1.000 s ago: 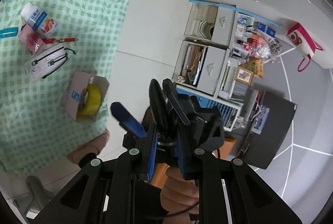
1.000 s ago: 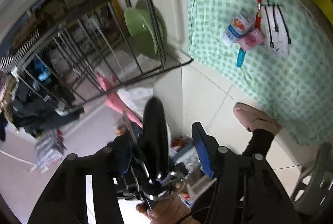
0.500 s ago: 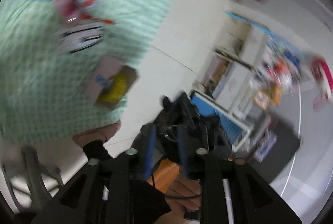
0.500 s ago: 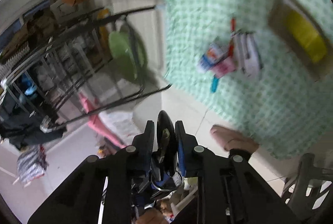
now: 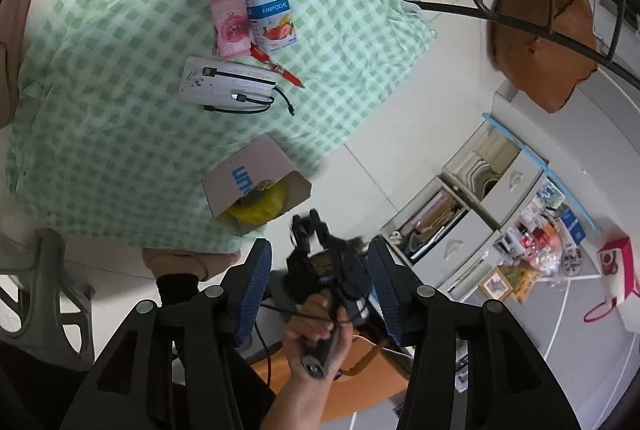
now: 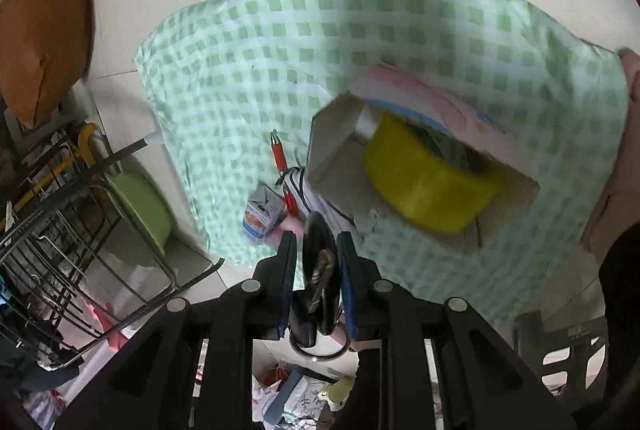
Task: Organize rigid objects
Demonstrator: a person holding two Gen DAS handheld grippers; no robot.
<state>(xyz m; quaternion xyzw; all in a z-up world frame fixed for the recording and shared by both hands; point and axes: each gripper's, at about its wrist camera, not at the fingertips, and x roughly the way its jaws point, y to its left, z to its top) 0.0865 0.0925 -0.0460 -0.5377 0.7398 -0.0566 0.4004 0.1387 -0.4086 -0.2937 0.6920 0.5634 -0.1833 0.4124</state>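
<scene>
Between the pads of the right gripper (image 6: 316, 276) a bunch of keys (image 6: 320, 276) with a flat black disc fob and a metal ring is clamped, the jaws easing slightly apart. It is held just above the green checked cloth (image 6: 280, 42), near the open cardboard box (image 6: 332, 150) where a yellow tape roll (image 6: 428, 186) lies. The left gripper (image 5: 318, 266) is seen empty, its jaws opening. The bunch is judged light, stiff but loosely jointed, and slippery metal; it is best held across the flat fob, since the ring and keys would swing.
</scene>
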